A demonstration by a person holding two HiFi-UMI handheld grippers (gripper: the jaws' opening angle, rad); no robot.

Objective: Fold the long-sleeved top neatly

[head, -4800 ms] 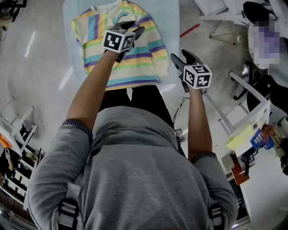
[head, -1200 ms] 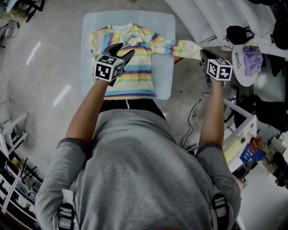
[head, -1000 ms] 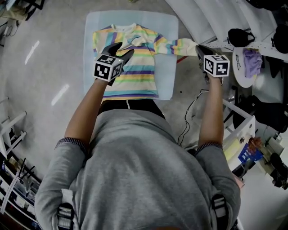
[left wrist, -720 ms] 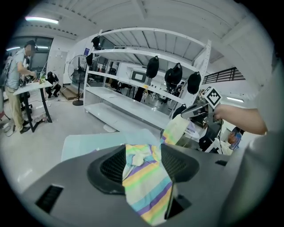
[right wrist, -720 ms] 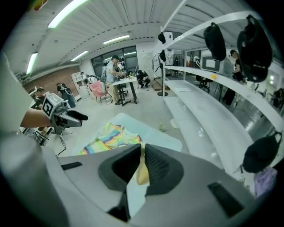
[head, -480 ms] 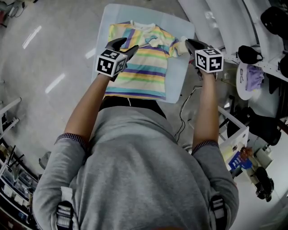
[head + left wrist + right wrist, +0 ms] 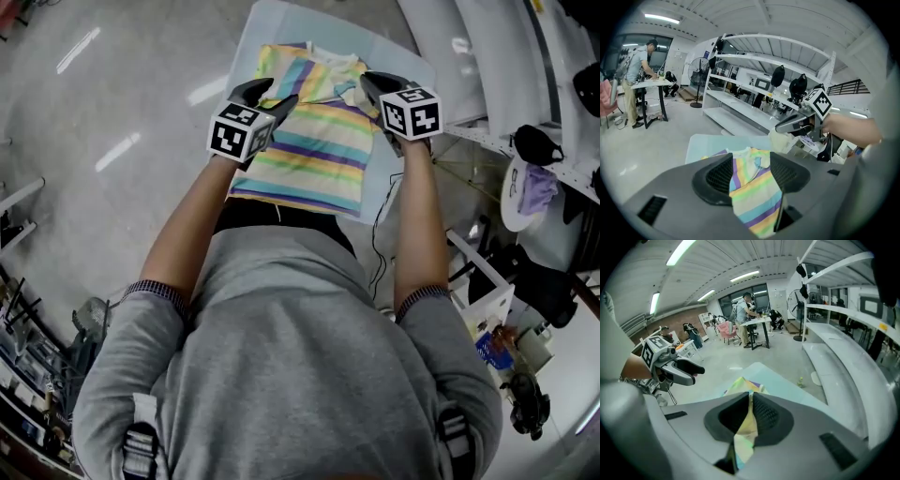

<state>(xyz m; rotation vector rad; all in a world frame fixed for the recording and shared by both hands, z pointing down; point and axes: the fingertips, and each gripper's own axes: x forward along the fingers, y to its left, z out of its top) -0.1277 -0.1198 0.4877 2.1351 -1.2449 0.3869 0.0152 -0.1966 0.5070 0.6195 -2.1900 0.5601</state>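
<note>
Striped top (image 7: 314, 141) flat on pale blue mat (image 7: 272, 23); mat on grey floor (image 7: 141, 112). Body of top fills middle of mat, collar toward mat's far edge.

Right tool (image 7: 368, 82) clenched on pale sleeve (image 7: 352, 92); cloth pinched thin between pads, over right part of mat, close to collar.

Left tool (image 7: 270, 94) released, jaws wide apart, nothing pinched; over left half of mat, stripes visible through gap.

White shelving (image 7: 740, 103) right of mat. Person (image 7: 640, 70) at table (image 7: 651, 83) well beyond mat.
</note>
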